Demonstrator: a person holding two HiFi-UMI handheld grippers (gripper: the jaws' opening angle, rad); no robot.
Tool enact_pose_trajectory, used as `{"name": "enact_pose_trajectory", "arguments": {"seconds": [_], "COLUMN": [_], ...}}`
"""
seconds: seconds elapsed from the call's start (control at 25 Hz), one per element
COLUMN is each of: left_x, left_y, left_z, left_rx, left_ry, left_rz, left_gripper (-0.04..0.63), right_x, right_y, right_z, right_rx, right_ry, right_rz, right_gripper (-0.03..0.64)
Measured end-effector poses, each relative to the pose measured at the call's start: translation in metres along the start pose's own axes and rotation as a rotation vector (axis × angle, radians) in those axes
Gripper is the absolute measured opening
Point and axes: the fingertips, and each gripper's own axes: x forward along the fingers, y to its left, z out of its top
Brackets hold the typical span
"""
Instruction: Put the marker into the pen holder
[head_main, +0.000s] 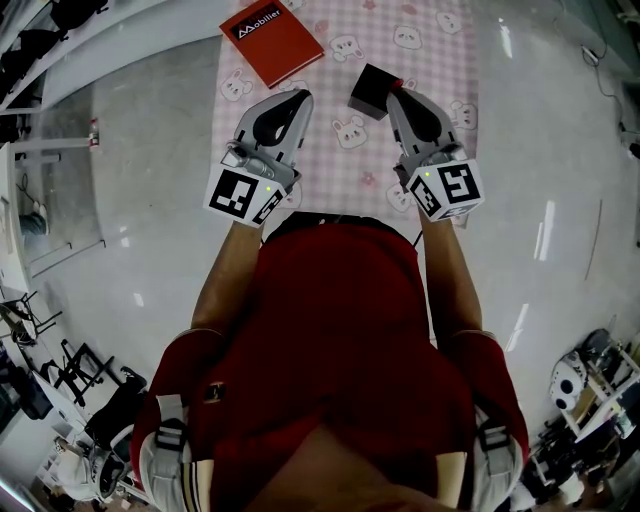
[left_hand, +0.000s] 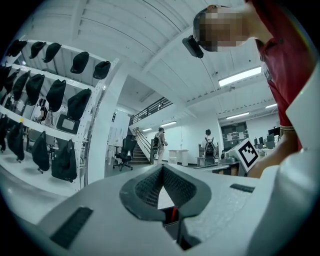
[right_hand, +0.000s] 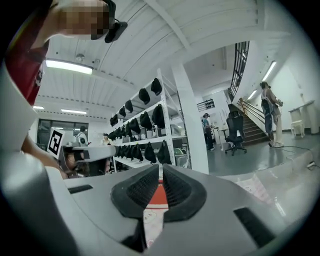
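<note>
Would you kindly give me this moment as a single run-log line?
left gripper: shut, empty | right gripper: closing, nothing between jaws, beside black box | marker: not in view | red book: on table

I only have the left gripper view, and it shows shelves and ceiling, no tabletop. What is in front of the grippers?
Observer: The head view shows a black box, likely the pen holder. It stands on a pink checked cloth, right by the tips of the right gripper.
Operator: Is that gripper holding anything?
Observer: No. Its jaws are closing with nothing between them. In the right gripper view, only a red book and the cloth show through the gap.
Operator: Where is the marker?
Observer: I cannot find a marker in any of the three views.
</note>
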Motion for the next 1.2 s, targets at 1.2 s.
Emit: {"name": "enact_pose_trajectory", "arguments": {"seconds": [1.2], "left_x": [-0.018], "left_y": [-0.012], "left_z": [0.010], "left_rx": [0.022], "left_ry": [-0.013], "left_rz": [-0.047], "left_gripper": [0.006], "right_x": [-0.027], "right_y": [0.051], "right_z": [0.025], "right_rx": [0.000], "right_ry": [-0.064], "right_rz": [0.038], "right_gripper": [-0.002]}}
